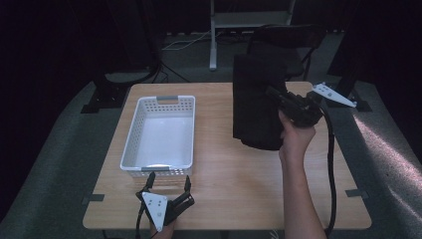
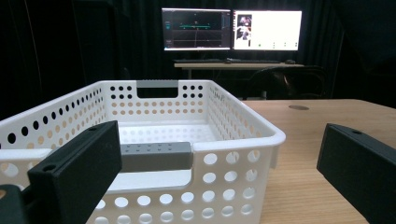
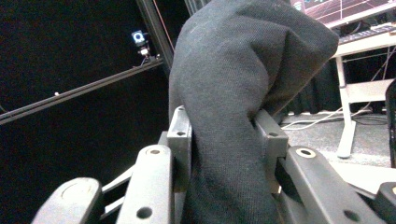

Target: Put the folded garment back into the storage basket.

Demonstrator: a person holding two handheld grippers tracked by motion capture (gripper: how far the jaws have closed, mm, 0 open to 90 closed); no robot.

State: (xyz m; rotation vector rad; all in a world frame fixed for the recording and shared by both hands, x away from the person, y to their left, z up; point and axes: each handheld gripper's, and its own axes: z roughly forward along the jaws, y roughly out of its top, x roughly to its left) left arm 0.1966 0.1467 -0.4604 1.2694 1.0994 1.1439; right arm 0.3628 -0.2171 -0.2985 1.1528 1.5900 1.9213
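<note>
A black cloth (image 1: 258, 102) hangs in a long fold over the right half of the wooden table (image 1: 224, 174), lifted off it. My right gripper (image 1: 272, 93) is shut on the cloth's upper right edge; in the right gripper view the dark knit cloth (image 3: 233, 93) is pinched between the two jaws. A white perforated basket (image 1: 159, 132) with grey handle inserts stands on the table's left half and holds nothing. My left gripper (image 1: 169, 180) rests at the front edge just below the basket, open, with its jaws wide and nothing between them. The basket's near wall (image 2: 210, 172) fills the space ahead of it.
Beyond the table stand a desk frame (image 1: 214, 35) and a dark chair (image 1: 288, 40). Two lit monitors (image 2: 231, 29) on a far desk show in the left gripper view. Bare tabletop lies between basket and cloth and along the front right.
</note>
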